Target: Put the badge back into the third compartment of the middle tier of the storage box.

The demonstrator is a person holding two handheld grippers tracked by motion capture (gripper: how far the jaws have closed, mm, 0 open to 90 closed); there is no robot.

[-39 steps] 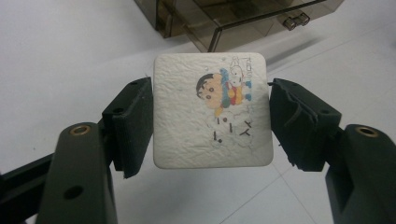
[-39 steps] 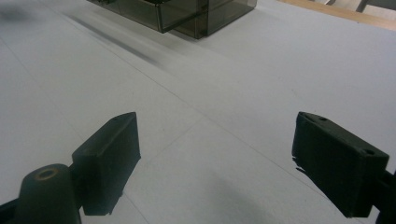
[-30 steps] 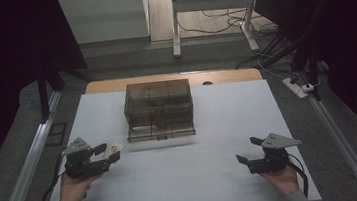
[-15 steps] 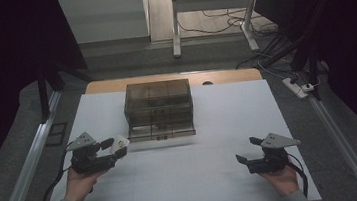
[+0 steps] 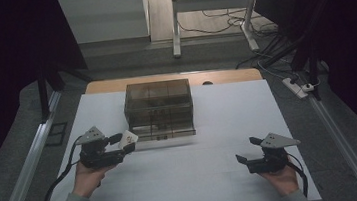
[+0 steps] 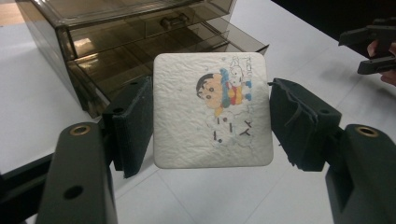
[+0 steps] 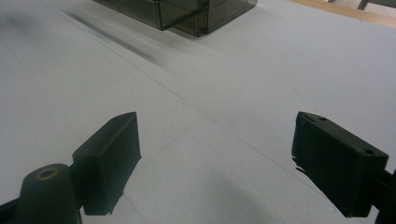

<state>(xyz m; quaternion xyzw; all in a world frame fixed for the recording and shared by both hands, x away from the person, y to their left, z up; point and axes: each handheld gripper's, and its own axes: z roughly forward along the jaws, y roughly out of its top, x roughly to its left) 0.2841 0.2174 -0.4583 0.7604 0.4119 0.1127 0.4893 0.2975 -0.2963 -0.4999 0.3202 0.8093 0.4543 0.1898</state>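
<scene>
From above, a white tabletop (image 5: pixel 214 177) fills the middle of a dim room, with grey floor on both sides and cables trailing across it beyond the far edge. A smoky, see-through plastic drawer box (image 5: pixel 159 108) stands near the far edge, slightly left of centre, its bottom drawer pulled out toward the person. Just left of that drawer, the left gripper (image 5: pixel 124 142) pinches a small white square coaster (image 5: pixel 128 138). The right gripper (image 5: pixel 246 149) sits near the front right corner with its jaws spread, and wide bare tabletop lies between the two hands.

Looking along the left gripper, the coaster (image 6: pixel 212 109) has rounded corners, a rough papery surface and a coloured cartoon child printed on it. The black padded jaws press its two side edges. The drawer box (image 6: pixel 130 42) stands behind it, with the right gripper (image 6: pixel 378 44) far off at the upper right.

Looking along the right gripper (image 7: pixel 217 158), its blocky black jaws stand wide apart over smooth bare tabletop (image 7: pixel 224 93), with a corner of the drawer box (image 7: pixel 187 11) at the far top.
</scene>
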